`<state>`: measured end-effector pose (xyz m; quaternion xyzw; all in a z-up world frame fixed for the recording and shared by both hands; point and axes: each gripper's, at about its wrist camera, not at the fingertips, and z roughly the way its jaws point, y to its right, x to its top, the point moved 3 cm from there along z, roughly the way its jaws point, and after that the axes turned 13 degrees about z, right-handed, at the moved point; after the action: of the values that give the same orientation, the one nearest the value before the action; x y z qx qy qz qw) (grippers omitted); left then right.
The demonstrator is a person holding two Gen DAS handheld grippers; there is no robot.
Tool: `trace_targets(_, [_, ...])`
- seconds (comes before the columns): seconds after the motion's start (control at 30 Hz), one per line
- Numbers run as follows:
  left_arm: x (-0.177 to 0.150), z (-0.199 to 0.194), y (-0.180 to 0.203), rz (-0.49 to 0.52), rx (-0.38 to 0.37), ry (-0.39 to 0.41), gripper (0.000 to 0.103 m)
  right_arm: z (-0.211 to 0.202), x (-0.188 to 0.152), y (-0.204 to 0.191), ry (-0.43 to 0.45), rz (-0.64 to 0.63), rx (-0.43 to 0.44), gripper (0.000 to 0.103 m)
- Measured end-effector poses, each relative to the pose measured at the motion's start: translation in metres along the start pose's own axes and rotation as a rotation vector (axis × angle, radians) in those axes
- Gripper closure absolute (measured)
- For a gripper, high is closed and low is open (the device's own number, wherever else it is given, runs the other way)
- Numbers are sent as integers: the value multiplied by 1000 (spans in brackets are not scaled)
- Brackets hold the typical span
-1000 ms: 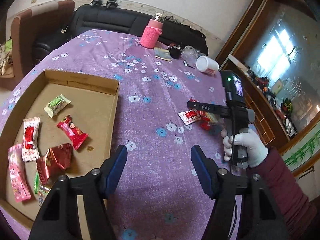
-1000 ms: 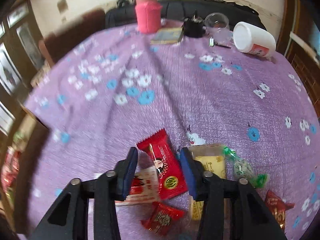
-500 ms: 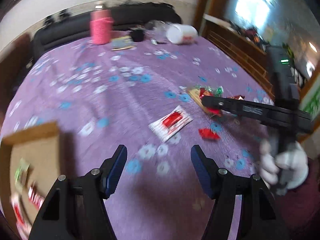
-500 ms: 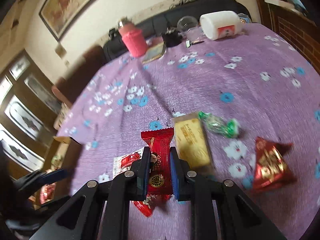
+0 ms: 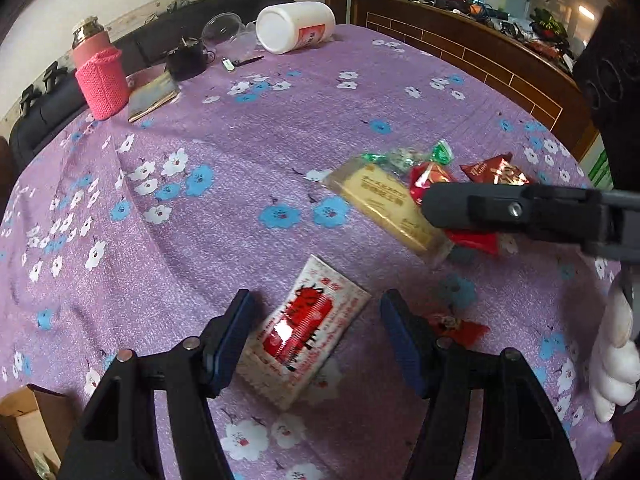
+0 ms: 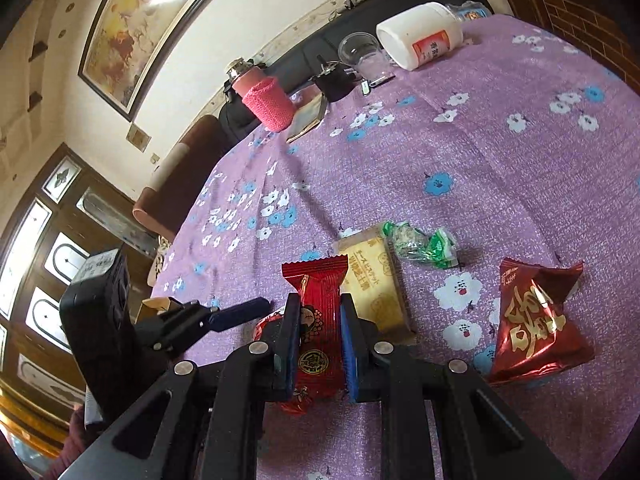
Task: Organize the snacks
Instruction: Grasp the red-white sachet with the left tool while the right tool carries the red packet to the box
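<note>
My right gripper (image 6: 320, 322) is shut on a red snack packet (image 6: 318, 312) and holds it above the purple cloth; the gripper also shows in the left wrist view (image 5: 460, 204). My left gripper (image 5: 316, 320) is open, its fingers on either side of a white-and-red snack packet (image 5: 304, 332) lying on the cloth. A yellow biscuit packet (image 5: 384, 204), a green candy (image 6: 420, 242) and a red triangular pouch (image 6: 532, 320) lie nearby. A small red wrapper (image 5: 460, 326) lies by my left gripper's right finger.
A cardboard box corner (image 5: 24, 412) shows at the lower left. At the table's far side stand a pink-sleeved bottle (image 5: 100, 76), a notebook (image 5: 154, 94), a black object (image 5: 186, 62), a clear cup (image 5: 226, 34) and a toppled white jar (image 5: 294, 26).
My left gripper swung from the box over to the white-and-red packet. My right gripper closed on the red packet and lifted it.
</note>
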<state>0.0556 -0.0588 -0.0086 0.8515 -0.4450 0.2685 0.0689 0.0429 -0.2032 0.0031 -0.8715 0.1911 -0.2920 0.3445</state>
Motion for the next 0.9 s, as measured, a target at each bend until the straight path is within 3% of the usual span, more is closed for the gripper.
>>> trace_targets(0.07, [-1, -3, 4, -6, -27, 4, 75, -1, 1, 1, 6, 10, 4, 84])
trace_targets(0.3, [-19, -19, 4, -99, 4, 14, 77, -4, -1, -1, 17, 8, 16, 84])
trace_targets(0.53, [-59, -89, -14, -276, 19, 122, 77, -6, -8, -10, 14, -12, 49, 84])
trace_targets(0.73, [-141, -168, -53, -502, 119, 198, 77, -1, -22, -29, -1, -66, 53, 84])
trace_targets(0.9, [-214, -213, -78, -670, 206, 209, 77, 9, -53, -65, -50, -129, 55, 83])
